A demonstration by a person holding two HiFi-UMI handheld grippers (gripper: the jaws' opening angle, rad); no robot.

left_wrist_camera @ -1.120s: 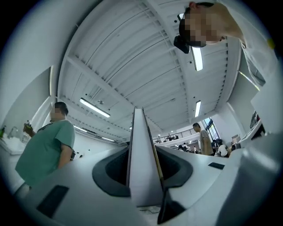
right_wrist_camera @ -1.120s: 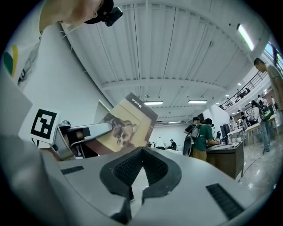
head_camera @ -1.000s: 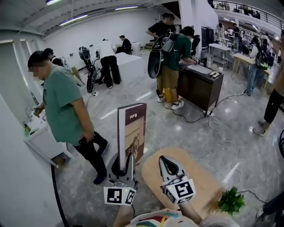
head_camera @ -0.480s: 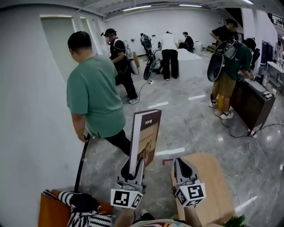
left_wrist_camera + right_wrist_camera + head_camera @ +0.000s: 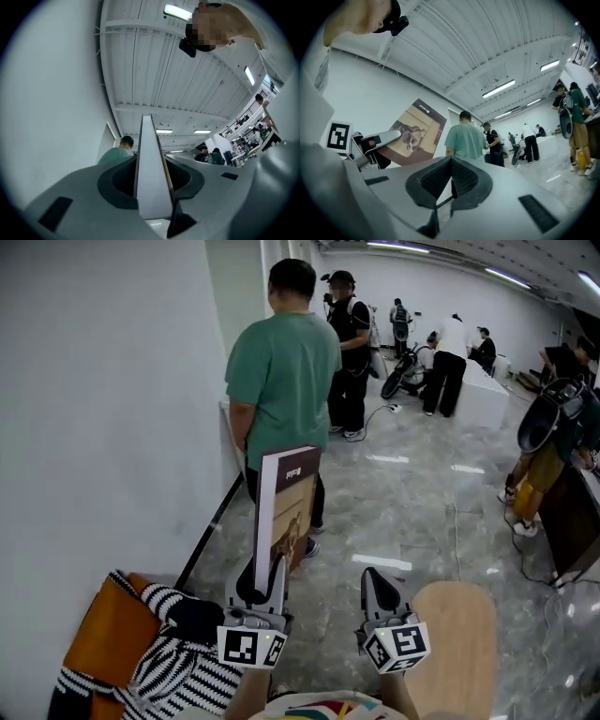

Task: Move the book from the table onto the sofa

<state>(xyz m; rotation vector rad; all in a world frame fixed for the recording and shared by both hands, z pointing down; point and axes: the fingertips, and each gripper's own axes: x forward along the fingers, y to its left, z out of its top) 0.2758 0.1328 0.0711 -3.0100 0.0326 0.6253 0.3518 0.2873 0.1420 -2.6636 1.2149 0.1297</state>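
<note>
1. Left hand-held gripper [image 5: 266, 576], angled upward just right of the sofa [image 5: 101, 638], clamps the book [image 5: 287, 507] upright by its bottom edge.
2. Right hand-held gripper [image 5: 377, 585], farther right of the sofa, jaws together, empty.

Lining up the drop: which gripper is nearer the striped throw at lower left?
Left. The left gripper, shut on the upright book, sits just right of the striped throw; the right gripper, shut and empty, is farther right, beside the wooden table.
</note>
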